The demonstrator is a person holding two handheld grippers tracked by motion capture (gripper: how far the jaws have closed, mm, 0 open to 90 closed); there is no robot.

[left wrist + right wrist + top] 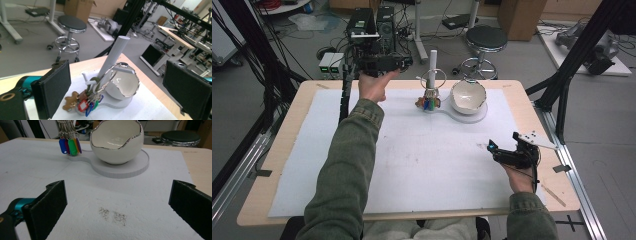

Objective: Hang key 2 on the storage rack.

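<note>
Forearms come in from the near edge: the left arm reaches far across the table, raising the left gripper just left of the white post, jaws wide apart and empty. A key bunch hangs on that post beside the egg-shaped bowl. The right gripper rests low near the right edge, jaws spread, nothing between them.
</note>
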